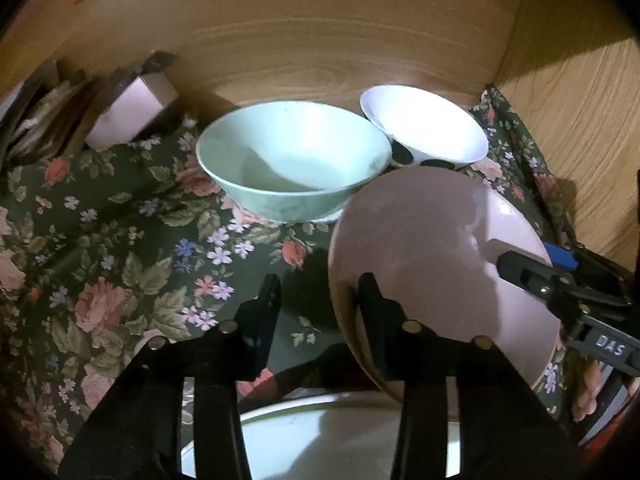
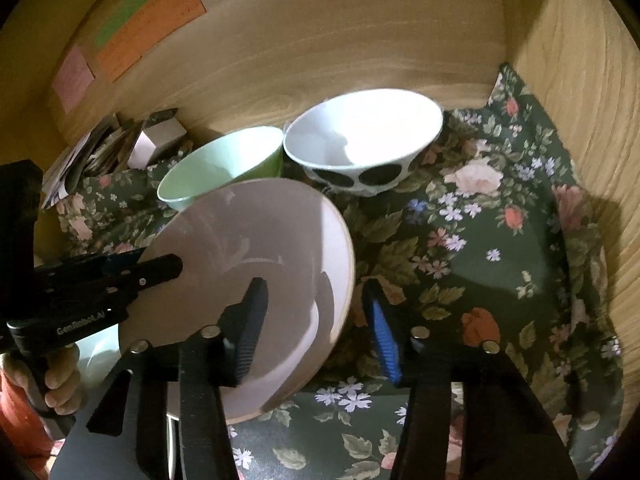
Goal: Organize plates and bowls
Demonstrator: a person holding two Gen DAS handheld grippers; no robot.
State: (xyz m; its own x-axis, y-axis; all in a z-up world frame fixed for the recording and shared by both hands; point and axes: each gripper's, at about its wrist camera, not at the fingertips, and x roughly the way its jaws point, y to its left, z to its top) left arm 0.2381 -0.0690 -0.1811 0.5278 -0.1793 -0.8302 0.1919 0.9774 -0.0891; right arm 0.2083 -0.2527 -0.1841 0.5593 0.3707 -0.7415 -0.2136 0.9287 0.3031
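A pale pink plate (image 1: 432,256) is held tilted above the floral cloth; it also shows in the right wrist view (image 2: 256,256). My left gripper (image 1: 320,300) straddles its left rim, one finger on each face, jaws apart. My right gripper (image 2: 316,312) straddles its right rim the same way and shows at the right of the left wrist view (image 1: 532,272). Whether either pinches the plate is unclear. Behind stand a mint green bowl (image 1: 294,160) (image 2: 220,164) and a white bowl with black spots (image 1: 424,130) (image 2: 362,140). A pale green plate (image 1: 320,436) lies below my left gripper.
A floral cloth (image 2: 480,248) covers the shelf. Wood walls close it at the back (image 1: 320,48) and right (image 2: 580,80). A small box (image 1: 132,114) and papers sit at the back left. Coloured notes (image 2: 148,28) hang on the back wall.
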